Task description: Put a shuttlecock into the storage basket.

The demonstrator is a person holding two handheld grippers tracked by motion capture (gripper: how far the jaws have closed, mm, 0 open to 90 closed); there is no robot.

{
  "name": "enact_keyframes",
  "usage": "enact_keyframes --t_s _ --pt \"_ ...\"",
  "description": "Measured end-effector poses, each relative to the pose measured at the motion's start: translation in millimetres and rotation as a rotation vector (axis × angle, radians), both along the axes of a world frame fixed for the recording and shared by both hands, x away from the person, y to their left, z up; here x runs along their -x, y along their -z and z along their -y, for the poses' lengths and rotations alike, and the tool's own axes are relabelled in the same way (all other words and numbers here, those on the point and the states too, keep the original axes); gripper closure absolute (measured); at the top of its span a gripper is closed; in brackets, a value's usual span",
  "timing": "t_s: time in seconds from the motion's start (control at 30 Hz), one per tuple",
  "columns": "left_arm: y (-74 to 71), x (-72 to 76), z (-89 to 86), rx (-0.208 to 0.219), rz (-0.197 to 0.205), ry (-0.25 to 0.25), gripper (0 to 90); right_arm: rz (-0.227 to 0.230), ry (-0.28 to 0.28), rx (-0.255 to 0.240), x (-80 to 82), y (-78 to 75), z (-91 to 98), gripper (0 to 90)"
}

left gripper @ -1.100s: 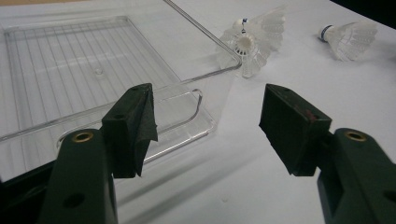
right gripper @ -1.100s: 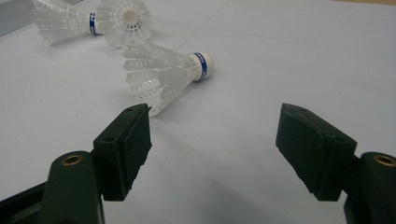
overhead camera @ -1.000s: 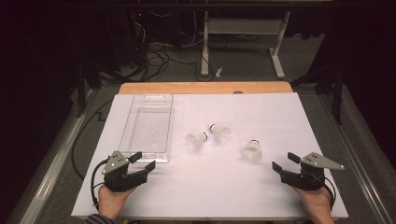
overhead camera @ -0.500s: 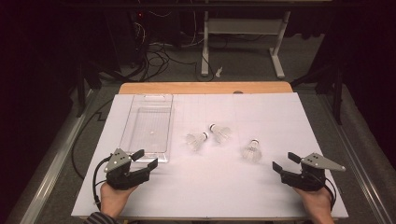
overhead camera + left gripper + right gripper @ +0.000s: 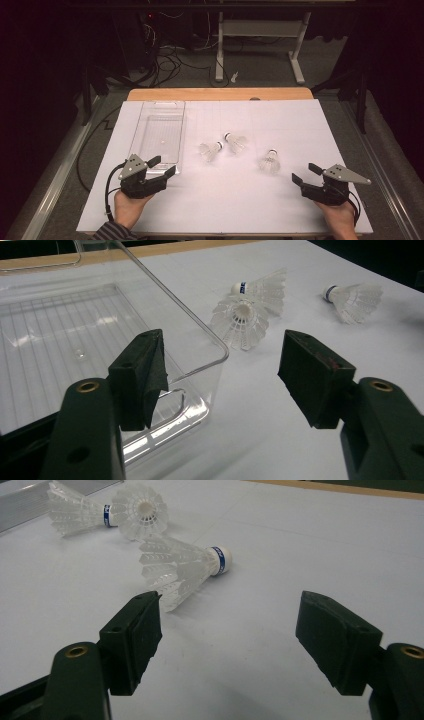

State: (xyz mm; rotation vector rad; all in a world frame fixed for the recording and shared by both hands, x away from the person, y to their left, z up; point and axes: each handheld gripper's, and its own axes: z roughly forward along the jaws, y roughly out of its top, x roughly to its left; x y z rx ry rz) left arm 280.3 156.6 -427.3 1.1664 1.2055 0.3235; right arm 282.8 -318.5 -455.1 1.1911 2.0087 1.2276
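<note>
Both tongs are sitting wide open with nothing in them. The left tongs [image 5: 162, 166] hover at the near-left part of the counter [image 5: 300, 125], right at the near end of the clear plastic tray [image 5: 150, 112]; from its own camera one jaw looks to be over the tray's near corner and the other over bare white surface. The right tongs [image 5: 302, 175] hang near the near-right corner, jaws pointing in toward the middle.

Out from there: three shuttlecocks lie on their sides around the counter's middle. The nearest shuttlecock [image 5: 270, 161] is just ahead and a bit left of the right tongs. In the right gripper view that same one [image 5: 182, 567] lies crosswise to the jaws, cork end pointing right, feather skirt toward the left jaw. The other two, the left shuttlecock [image 5: 210, 150] and the middle shuttlecock [image 5: 235, 142], lie close together, maybe touching, just beside the tray's right wall and closer to the left tongs.

My guess is the shuttlecocks are headed into the tray, which is empty. The right hand is clearly nearer that lone bird, but since its long axis runs across the jaw gap, I'd reckon the hand needs a twist so the jaws close across it.
</note>
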Motion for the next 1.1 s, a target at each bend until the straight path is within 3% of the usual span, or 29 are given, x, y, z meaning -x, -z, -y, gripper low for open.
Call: enact_keyframes --t_s 1.1 --pt "-4.3 -18.7 36.3 -0.012 -0.023 0.064 37.3 -0.011 0.005 -0.004 -1.1 0.9 1.2 27.1"
